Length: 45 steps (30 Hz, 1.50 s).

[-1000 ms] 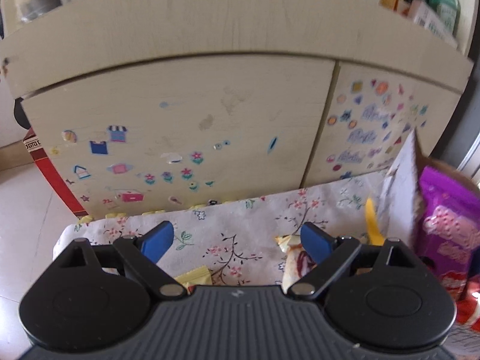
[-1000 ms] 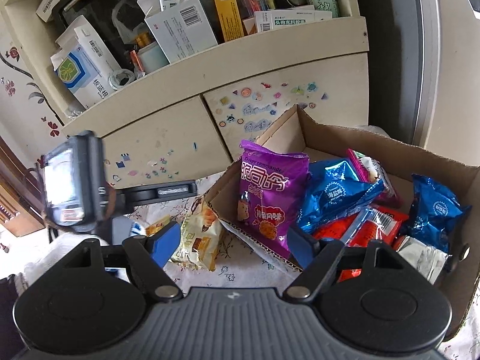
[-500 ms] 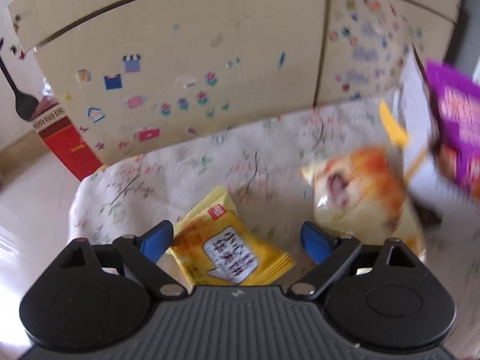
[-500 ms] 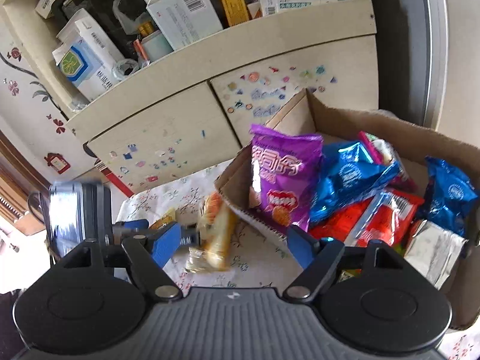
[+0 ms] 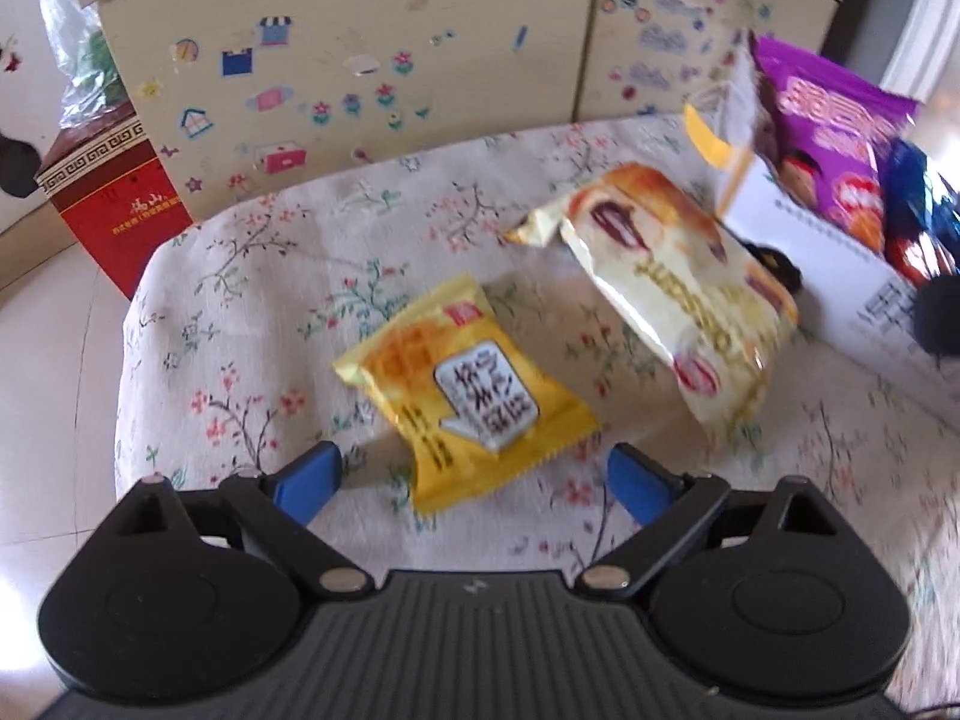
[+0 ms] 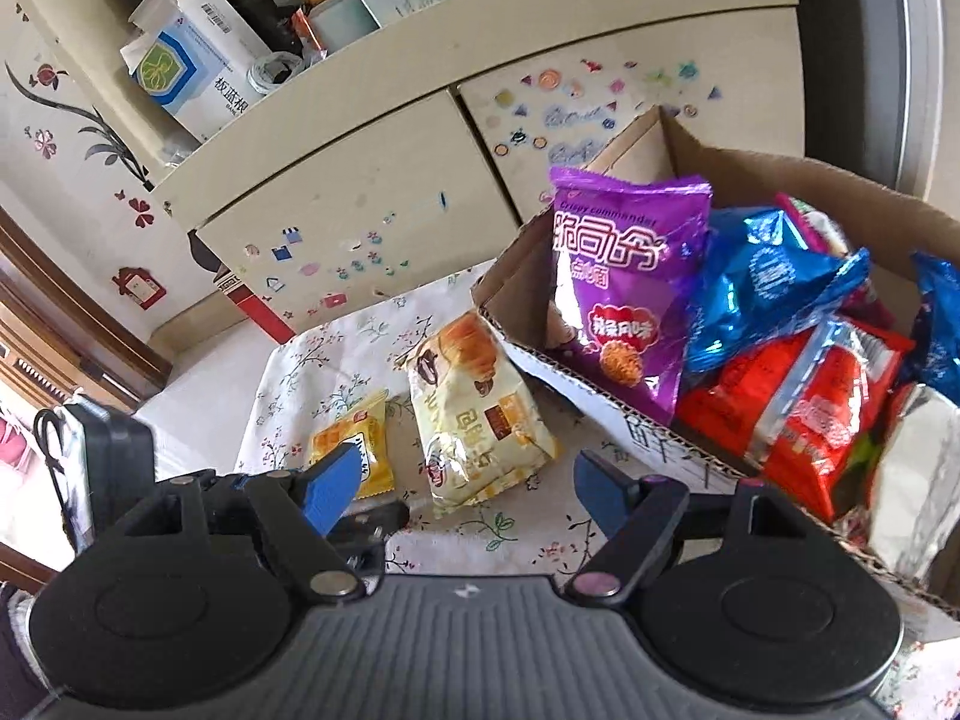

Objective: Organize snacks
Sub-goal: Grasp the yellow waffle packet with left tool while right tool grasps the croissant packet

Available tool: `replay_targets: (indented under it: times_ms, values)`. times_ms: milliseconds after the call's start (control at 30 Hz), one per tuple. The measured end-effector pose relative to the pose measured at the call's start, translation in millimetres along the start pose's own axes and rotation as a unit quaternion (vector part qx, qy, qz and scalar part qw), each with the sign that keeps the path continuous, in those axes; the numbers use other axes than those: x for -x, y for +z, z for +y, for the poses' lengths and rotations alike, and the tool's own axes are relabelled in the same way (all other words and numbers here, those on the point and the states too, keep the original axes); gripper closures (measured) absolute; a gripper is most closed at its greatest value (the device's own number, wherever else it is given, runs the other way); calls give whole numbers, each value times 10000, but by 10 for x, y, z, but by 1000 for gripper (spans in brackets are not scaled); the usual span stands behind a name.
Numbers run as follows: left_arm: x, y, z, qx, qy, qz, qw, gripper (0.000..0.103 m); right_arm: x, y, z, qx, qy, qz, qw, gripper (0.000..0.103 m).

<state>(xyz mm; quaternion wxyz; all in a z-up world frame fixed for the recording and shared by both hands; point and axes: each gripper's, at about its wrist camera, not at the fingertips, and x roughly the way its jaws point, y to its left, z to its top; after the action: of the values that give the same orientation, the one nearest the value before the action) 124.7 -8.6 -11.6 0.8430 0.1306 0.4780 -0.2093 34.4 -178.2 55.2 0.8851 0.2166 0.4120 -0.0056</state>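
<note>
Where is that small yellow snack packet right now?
The small yellow packet lies flat on the floral cloth, just ahead of the open left gripper, with the cream bread packet to its right, toward the cardboard box.

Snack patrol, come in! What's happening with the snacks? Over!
Left gripper open, empty, jaws over yellow snack packet. Right gripper open, empty. Cream bread packet beside the cardboard box. Nothing in the way.
</note>
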Motion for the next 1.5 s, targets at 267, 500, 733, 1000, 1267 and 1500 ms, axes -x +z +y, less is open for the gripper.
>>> replay_targets:
  times_ms: [267, 500, 733, 1000, 1267, 1500]
  values:
    - [96, 79, 246, 623, -347, -231, 9972, 15, -229, -4, -27, 12, 173, -78, 9998, 22]
    - [46, 234, 266, 640, -234, -478, 9965, 14, -474, 8, 0, 33, -25, -107, 9999, 28]
    - [-175, 249, 254, 534, -70, -274, 9982, 15, -575, 18, 101, 431, -214, -283, 9984, 28]
    - [-124, 191, 252, 208, 81, -206, 9995, 25, -722, -2, 214, 720, -223, -125, 9971, 38]
    - [-51, 211, 383, 427, -2, -173, 9989, 35, -734, -1, 290, 613, -143, -69, 9980, 32]
    - [-38, 190, 391, 194, 22, -184, 9996, 34, -835, 69, 316, 124, -251, -213, 9994, 20]
